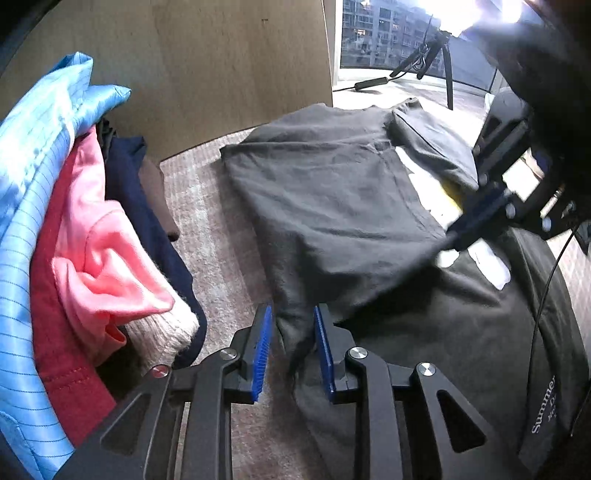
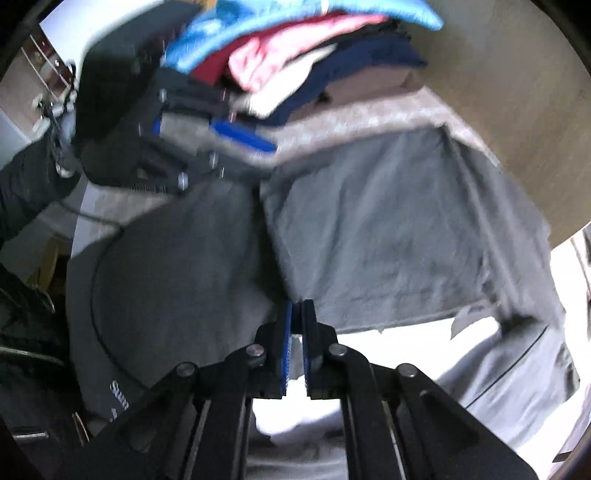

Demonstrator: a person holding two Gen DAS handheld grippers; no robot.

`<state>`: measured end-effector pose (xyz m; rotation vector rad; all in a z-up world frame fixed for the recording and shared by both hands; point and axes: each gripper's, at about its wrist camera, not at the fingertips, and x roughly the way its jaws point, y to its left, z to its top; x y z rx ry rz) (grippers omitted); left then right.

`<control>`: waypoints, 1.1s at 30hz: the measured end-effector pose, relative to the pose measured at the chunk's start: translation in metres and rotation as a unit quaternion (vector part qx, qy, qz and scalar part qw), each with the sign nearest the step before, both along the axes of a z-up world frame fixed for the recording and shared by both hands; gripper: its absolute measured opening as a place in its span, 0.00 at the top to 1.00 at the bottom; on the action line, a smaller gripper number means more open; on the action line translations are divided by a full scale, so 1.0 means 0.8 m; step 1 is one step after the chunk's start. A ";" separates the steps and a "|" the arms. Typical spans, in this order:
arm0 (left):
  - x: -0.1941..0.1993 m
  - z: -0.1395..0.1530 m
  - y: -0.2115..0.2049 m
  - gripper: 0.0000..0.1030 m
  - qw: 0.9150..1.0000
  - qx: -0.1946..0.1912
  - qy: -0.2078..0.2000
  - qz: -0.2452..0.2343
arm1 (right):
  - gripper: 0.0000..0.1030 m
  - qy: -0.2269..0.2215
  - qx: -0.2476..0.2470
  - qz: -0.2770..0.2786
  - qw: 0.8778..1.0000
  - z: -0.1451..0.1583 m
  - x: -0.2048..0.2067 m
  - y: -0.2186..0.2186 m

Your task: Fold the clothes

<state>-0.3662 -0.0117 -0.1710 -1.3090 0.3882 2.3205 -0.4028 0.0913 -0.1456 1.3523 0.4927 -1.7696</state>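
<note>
Grey woven cloth covers the bed [image 1: 221, 229], with a pale wooden panel [image 1: 221, 66] behind it and a window [image 1: 388, 33] looking onto apartment blocks at the far right. To the left of the left tool [image 1: 291, 350] sits a heap of unfolded clothes [image 1: 92, 229]: blue striped fabric on top, pink and red pieces under it, navy at the edge. The left tool's blue pads stand partly apart with a bunch of the dark grey T-shirt [image 1: 332, 206] pinched between them, so it is gripping the shirt's near edge. The shirt spreads ahead of and to the right of that tool, one side already doubled over the body, with white printed lettering showing at the far right. Further right, the right tool [image 2: 297, 332] has its pads closed almost together at the edge of the folded flap; whether any cloth is caught between them I cannot tell, since the picture is blurred.

The likely trouble, as I judge it: the left tool holds only a small bunch, so a pull could slip it free or drag the whole shirt crooked. If the right tool has closed on nothing, the flap will sag and the fold will come out uneven.
</note>
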 end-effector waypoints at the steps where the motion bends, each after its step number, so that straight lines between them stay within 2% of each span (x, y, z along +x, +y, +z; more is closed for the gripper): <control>1: -0.001 0.004 0.002 0.78 1.000 0.003 0.006 0.002 | 0.83 -0.004 0.005 -0.004 1.000 -0.003 0.001 0.001; 2: -0.002 0.008 0.006 0.79 1.000 0.010 0.012 0.000 | 0.69 0.001 0.007 -0.014 1.000 -0.001 -0.003 0.002; 4: -0.007 0.004 0.015 0.79 1.000 0.016 0.005 -0.010 | 0.64 0.016 -0.030 -0.045 0.998 0.016 -0.019 0.011; 6: -0.012 0.000 0.023 0.76 1.000 0.021 -0.004 -0.020 | 0.63 0.030 -0.048 -0.081 0.995 0.023 -0.041 0.021; 8: -0.017 -0.017 0.027 0.76 1.000 -0.007 -0.018 -0.019 | 0.63 0.042 -0.046 -0.120 0.991 0.019 -0.069 0.029; 10: -0.015 -0.023 0.020 0.76 1.000 -0.004 -0.023 -0.014 | 0.63 0.053 0.013 -0.132 0.990 -0.008 -0.093 0.028; 12: 0.006 -0.003 -0.004 0.76 1.000 0.007 -0.020 0.010 | 0.63 0.053 0.040 -0.144 0.987 -0.021 -0.102 0.033; 15: 0.039 0.027 -0.042 0.77 0.998 0.023 -0.016 0.047 | 0.63 0.056 0.000 -0.183 0.981 -0.004 -0.102 0.054; 17: 0.082 0.046 -0.077 0.77 0.996 0.034 -0.016 0.083 | 0.63 0.051 -0.044 -0.196 0.978 0.022 -0.096 0.068; 19: 0.126 0.059 -0.109 0.77 0.992 0.044 -0.020 0.118 | 0.63 0.058 -0.054 -0.191 0.978 0.033 -0.060 0.065; 21: 0.168 0.065 -0.136 0.77 0.987 0.053 -0.029 0.150 | 0.63 0.059 -0.051 -0.174 0.982 0.023 -0.035 0.044; 23: 0.211 0.068 -0.156 0.77 0.982 0.053 -0.035 0.180 | 0.63 0.073 -0.016 -0.158 0.985 0.006 -0.014 0.014; 25: 0.260 0.068 -0.176 0.77 0.975 0.064 -0.043 0.209 | 0.63 0.074 0.034 -0.144 0.986 -0.029 -0.008 -0.009; 27: 0.304 0.066 -0.190 0.77 0.968 0.073 -0.050 0.234 | 0.63 0.080 0.041 -0.148 0.985 -0.033 0.000 -0.006; 30: 0.366 0.054 -0.200 0.77 0.961 0.098 -0.069 0.251 | 0.63 0.062 0.048 -0.179 0.981 -0.015 0.015 0.012; 33: 0.415 0.033 -0.193 0.73 0.960 0.124 -0.089 0.233 | 0.63 0.084 0.002 -0.224 0.971 0.042 0.056 0.044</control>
